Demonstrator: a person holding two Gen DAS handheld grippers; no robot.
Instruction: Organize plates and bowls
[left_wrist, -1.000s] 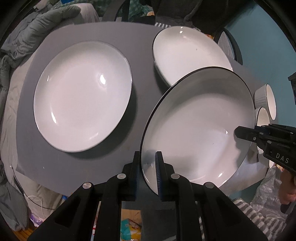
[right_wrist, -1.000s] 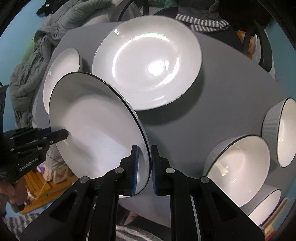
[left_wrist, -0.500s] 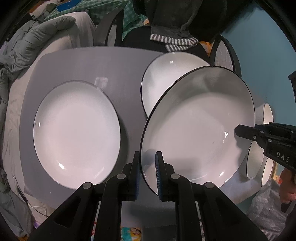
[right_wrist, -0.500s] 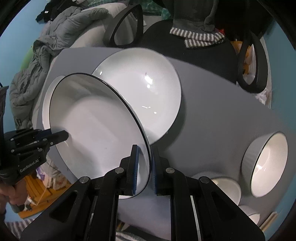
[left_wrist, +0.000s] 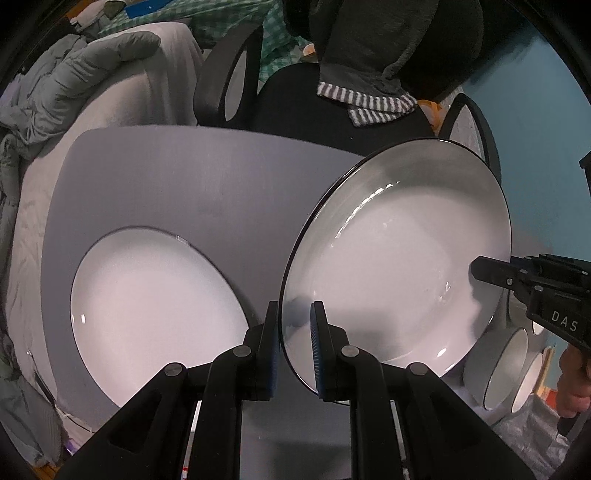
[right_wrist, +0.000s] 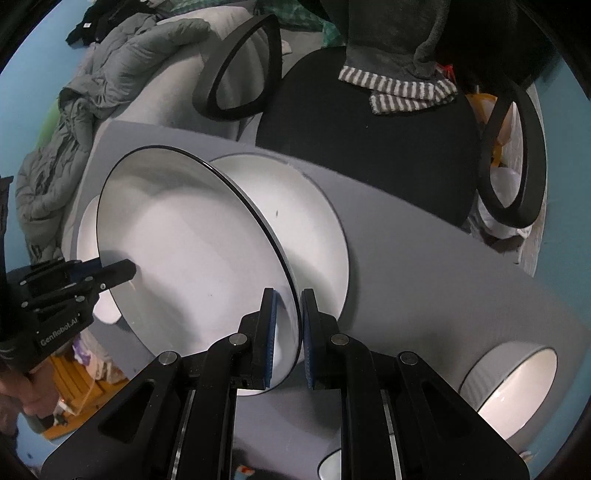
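A white plate with a thin black rim (left_wrist: 399, 266) hangs tilted above the grey table (left_wrist: 207, 184), gripped at opposite edges. My left gripper (left_wrist: 294, 314) is shut on its near rim. My right gripper (left_wrist: 491, 275) pinches the far right rim. In the right wrist view the same held plate (right_wrist: 192, 251) sits in my right gripper (right_wrist: 289, 299), with my left gripper (right_wrist: 118, 271) shut on its left rim. A second plate (right_wrist: 314, 229) lies on the table directly behind the held one. A third plate (left_wrist: 147, 314) lies to the left.
Several white bowls with grey outsides (right_wrist: 513, 380) stand at the table's right end, also low right in the left wrist view (left_wrist: 506, 365). A black office chair (right_wrist: 369, 147) with a striped cloth (right_wrist: 410, 92) stands beyond the far edge. Grey bedding (left_wrist: 74, 81) lies far left.
Both grippers have carried the plate across the table toward the chair side. The plates on the table slid down in both views, and the held plate now covers the second one in the left wrist view.
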